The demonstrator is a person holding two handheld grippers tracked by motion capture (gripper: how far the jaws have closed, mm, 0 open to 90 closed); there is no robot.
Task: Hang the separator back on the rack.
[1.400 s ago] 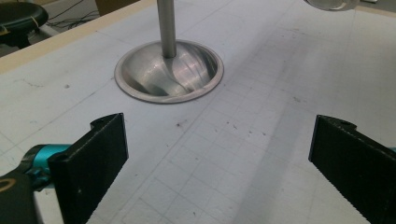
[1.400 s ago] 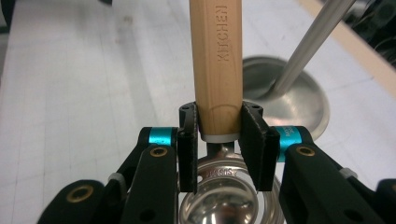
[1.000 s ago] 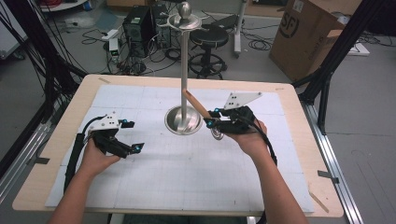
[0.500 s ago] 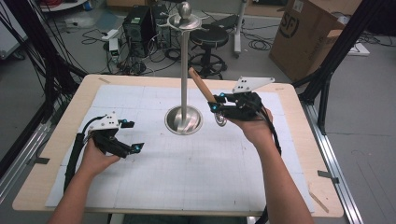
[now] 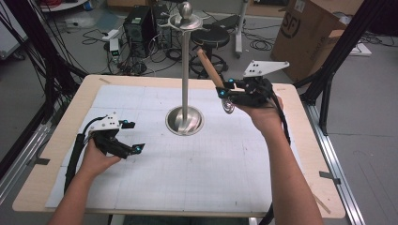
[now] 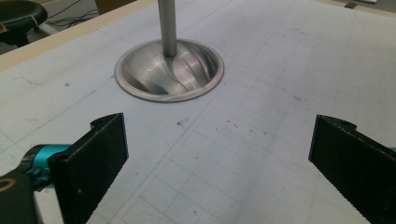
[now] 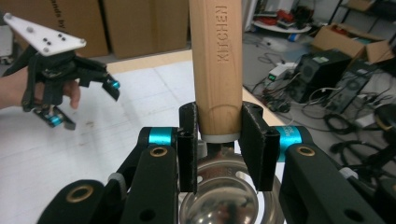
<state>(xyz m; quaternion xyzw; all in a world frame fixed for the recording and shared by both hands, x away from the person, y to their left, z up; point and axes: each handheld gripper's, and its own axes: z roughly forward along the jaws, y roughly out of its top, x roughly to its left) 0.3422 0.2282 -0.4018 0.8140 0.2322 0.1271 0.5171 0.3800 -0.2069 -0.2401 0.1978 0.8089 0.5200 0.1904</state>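
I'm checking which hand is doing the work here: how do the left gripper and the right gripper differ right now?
The left gripper has its jaws wide apart with nothing between them; the right gripper is shut on the wooden handle of a ladle. The left gripper sits low by the table; the right gripper is raised above it, right of the metal stand. Both have black jaws with teal fittings.

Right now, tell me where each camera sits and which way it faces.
High view: fixed above the person's side, looking forward and down on the table; both forearms, left gripper and right gripper show.
Left gripper view: rides the left gripper, low, facing the stand; its two open jaws show.
Right gripper view: rides the right gripper, looking along the ladle clamped in its jaws; the left gripper and hand show beyond.
Shared: high and left gripper views both show the stand's base.
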